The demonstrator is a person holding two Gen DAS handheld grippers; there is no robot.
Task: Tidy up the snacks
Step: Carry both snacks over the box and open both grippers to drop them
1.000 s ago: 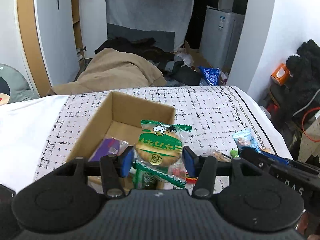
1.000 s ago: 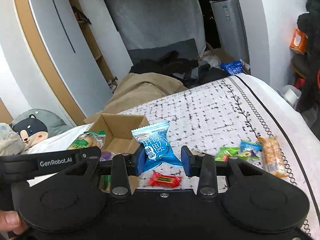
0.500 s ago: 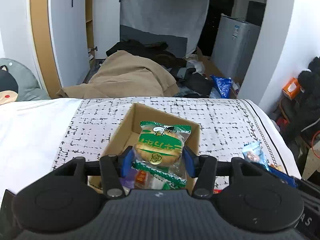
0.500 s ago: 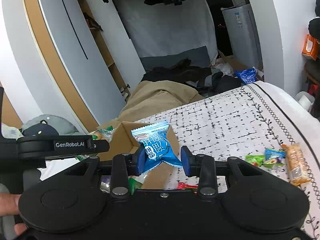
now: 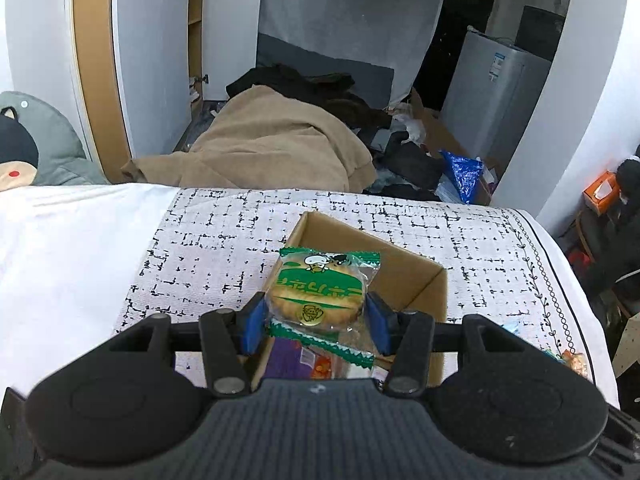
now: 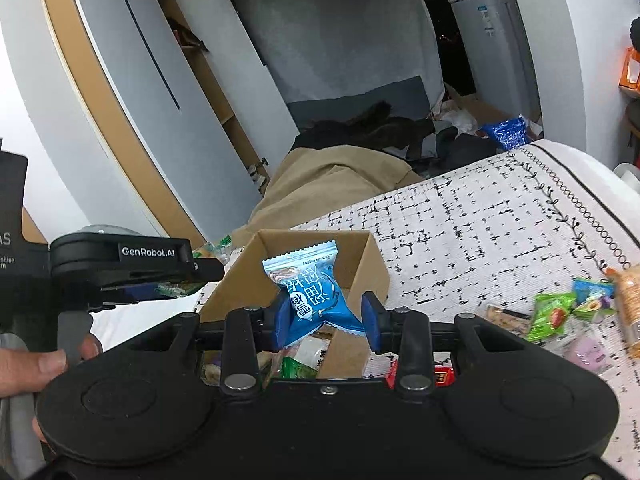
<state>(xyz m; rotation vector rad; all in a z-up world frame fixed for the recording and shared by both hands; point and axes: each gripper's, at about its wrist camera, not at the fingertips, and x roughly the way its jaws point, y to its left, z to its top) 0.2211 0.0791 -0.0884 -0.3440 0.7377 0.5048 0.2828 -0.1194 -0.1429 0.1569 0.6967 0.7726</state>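
We have the left gripper (image 5: 316,316) clamped on a green-wrapped round biscuit pack (image 5: 318,294), its blue pads (image 5: 253,318) pressing the wrapper from both sides. A second ago the cardboard box (image 5: 424,276) lay ahead and partly off to the left of these fingers; now it sits directly under and just beyond them, so the biscuit hangs over the open top. Below the pack we can see a purple packet (image 5: 286,356) and other wrappers already inside.

The right gripper (image 6: 326,320) is closed on a blue candy packet (image 6: 310,294), held upright between its pads. Earlier this packet hung over the patterned cloth (image 6: 460,232) with the box well off to the left; now the box (image 6: 376,276) is right in front of the fingers, its near corner beneath them, and the packet overlaps the opening. The left tool (image 6: 132,264) shows to the left of this view, level with the box rim, with the hand (image 6: 32,364) holding it at the lower left edge.

We judge both carries nearly finished: each snack looks placed for release, the left one more squarely over the opening. Off to the right of the right gripper, loose snacks (image 6: 560,312) lie on the cloth, and a red candy (image 6: 442,376) sits just below its right finger, so more trips seem needed.
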